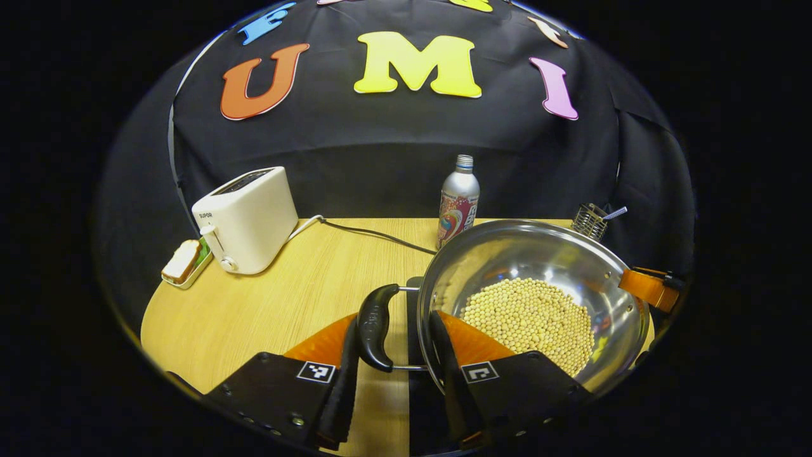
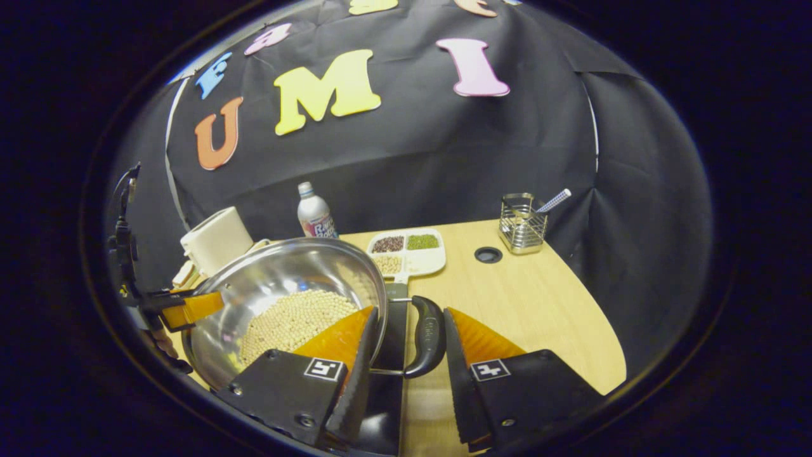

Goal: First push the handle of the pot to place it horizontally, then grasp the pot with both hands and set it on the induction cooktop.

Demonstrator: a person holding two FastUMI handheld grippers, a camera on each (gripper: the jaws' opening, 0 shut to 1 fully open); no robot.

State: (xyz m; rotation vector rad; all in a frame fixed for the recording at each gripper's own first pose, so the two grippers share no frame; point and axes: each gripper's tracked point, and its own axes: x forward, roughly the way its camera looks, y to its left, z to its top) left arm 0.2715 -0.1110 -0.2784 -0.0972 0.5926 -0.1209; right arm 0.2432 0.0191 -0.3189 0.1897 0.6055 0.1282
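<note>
The steel pot (image 1: 539,254) holds a heap of pale beans (image 1: 533,317). Its two black side handles lie level, one on each side. My left gripper (image 1: 394,320) is shut on the pot, one finger outside the near handle (image 1: 374,327) and the other inside the wall. In the right gripper view my right gripper (image 2: 411,312) clamps the opposite handle (image 2: 428,336) and the pot (image 2: 285,273) wall the same way. The black induction cooktop (image 2: 388,381) shows just beneath the pot; contact cannot be told. Each gripper shows across the pot in the other's view: the right gripper (image 1: 650,289), the left gripper (image 2: 184,308).
A white toaster (image 1: 247,219) with its cord, a small dish with a sandwich (image 1: 184,261) and a bottle (image 1: 458,203) stand at the back left. A divided tray of grains (image 2: 409,251), a wire holder (image 2: 521,223) and a cable hole (image 2: 487,255) sit on the wooden table (image 2: 545,304).
</note>
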